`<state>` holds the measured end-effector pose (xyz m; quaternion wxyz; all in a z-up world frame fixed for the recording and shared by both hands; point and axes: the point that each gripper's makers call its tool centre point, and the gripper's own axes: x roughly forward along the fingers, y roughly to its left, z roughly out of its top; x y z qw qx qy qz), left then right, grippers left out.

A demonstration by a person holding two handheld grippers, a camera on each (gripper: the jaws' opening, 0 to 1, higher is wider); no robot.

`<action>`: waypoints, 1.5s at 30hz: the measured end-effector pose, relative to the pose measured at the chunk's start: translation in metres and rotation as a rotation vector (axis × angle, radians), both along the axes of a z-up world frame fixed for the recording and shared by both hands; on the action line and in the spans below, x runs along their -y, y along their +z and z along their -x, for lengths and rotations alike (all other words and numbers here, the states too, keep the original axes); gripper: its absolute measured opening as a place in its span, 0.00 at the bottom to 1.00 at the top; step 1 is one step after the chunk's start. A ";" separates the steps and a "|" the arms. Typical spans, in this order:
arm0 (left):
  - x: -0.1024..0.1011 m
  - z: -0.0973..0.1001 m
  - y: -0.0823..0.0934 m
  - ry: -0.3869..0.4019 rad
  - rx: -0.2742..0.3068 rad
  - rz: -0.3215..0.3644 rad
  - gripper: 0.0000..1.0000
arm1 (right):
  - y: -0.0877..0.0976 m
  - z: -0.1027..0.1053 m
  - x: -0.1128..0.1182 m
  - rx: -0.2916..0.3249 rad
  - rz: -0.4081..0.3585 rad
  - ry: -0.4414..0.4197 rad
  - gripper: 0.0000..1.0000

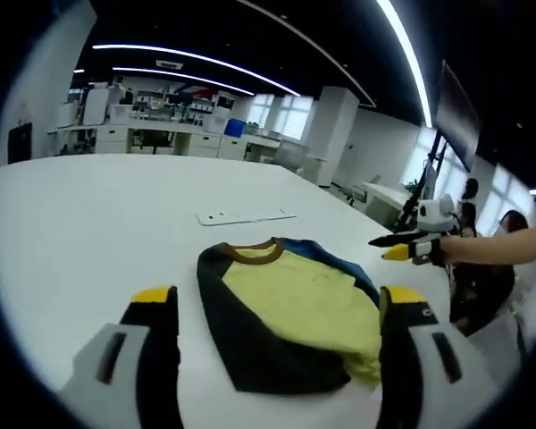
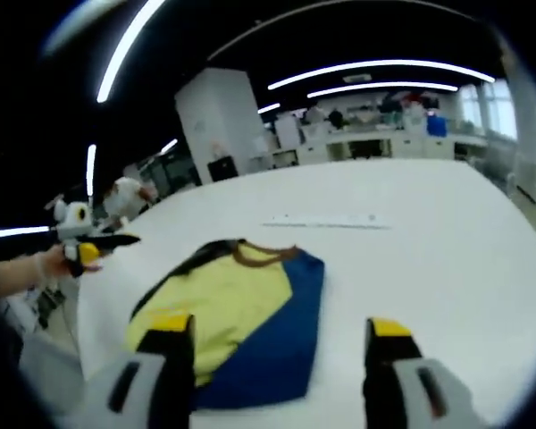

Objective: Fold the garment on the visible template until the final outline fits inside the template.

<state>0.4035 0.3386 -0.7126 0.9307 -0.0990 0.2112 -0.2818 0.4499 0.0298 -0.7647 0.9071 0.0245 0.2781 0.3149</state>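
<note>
Jaws of the left gripper [image 1: 277, 308] stand spread and empty over the near hem of a soft yellow shirt with navy and blue sleeves and a brown collar [image 1: 290, 308], which lies partly folded on the white table [image 1: 89, 223]. The right gripper [image 2: 281, 344] is likewise spread, empty. Light, limp cloth, I judge: pinch an edge or corner. Any template outline is hard to make out. Farther off lies a pale strip [image 1: 247, 215].
</note>
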 end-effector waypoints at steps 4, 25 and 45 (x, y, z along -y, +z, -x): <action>-0.004 0.017 0.006 0.013 0.018 0.008 0.89 | 0.002 0.013 0.015 -0.011 -0.038 -0.029 0.72; -0.018 0.072 0.010 0.071 0.061 0.000 0.84 | -0.014 0.063 0.021 -0.088 -0.086 -0.062 0.65; -0.008 0.091 0.011 0.079 0.075 0.037 0.81 | -0.068 0.099 -0.059 -0.340 -0.212 0.028 0.20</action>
